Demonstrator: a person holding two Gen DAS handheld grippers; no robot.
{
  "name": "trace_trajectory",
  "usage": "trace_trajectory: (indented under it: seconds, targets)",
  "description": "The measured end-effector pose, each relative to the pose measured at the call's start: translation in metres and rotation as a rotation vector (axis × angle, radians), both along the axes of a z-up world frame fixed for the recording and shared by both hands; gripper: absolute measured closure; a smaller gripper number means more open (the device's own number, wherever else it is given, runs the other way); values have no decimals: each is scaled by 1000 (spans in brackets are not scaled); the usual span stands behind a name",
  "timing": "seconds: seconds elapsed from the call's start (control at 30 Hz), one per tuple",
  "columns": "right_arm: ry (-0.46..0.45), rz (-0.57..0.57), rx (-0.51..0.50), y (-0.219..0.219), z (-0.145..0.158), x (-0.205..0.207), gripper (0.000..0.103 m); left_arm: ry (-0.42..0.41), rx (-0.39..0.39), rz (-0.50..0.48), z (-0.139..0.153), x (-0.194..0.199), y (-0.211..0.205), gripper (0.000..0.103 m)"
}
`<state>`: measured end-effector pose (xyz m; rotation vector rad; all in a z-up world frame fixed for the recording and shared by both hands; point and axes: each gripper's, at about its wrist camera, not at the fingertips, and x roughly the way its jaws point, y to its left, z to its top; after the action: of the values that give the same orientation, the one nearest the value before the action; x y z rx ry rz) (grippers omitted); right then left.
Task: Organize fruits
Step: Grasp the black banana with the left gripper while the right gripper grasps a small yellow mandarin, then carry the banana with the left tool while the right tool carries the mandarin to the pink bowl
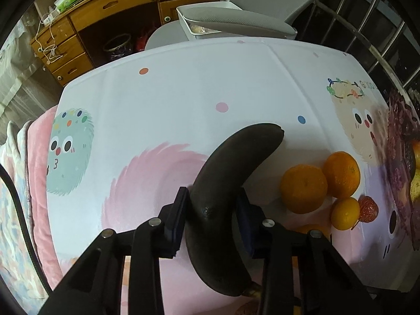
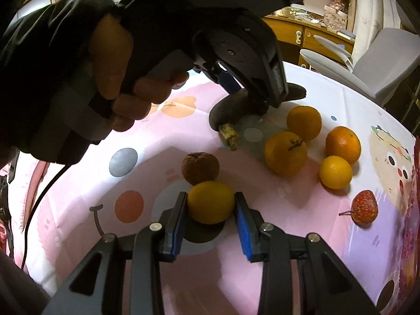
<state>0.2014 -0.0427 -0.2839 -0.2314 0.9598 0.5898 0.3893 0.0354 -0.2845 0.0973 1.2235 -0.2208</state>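
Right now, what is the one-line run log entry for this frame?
left gripper: shut on blackened banana | right gripper: shut on yellow citrus | on tablecloth: oranges, brown fruit

Both views: indoor light, moderate, even over the tablecloth (image 1: 183, 92). Soft short shadows under fruit toward 6 o'clock. Strong fisheye bending at rims; black vignette at corners. Far background dim at 1–2 o'clock. Slight blur near edges.

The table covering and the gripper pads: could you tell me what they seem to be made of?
Table covering: probably smooth wipeable plastic sheet, cartoon-printed, faint sheen, sharp fold creases. Right gripper pads: likely blue rubber, matte, ribbed.
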Motion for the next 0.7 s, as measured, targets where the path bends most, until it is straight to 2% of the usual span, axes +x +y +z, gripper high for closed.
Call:
trace_trajectory:
  seconds: [0.37, 0.7]
  targets:
    - [-30, -36, -16, -6, 18, -10, 68, -34, -19, 25, 17, -12, 6, 73]
    - [-109, -121, -17, -20, 53, -42, 68, -131, -73, 11, 71, -46, -1, 75]
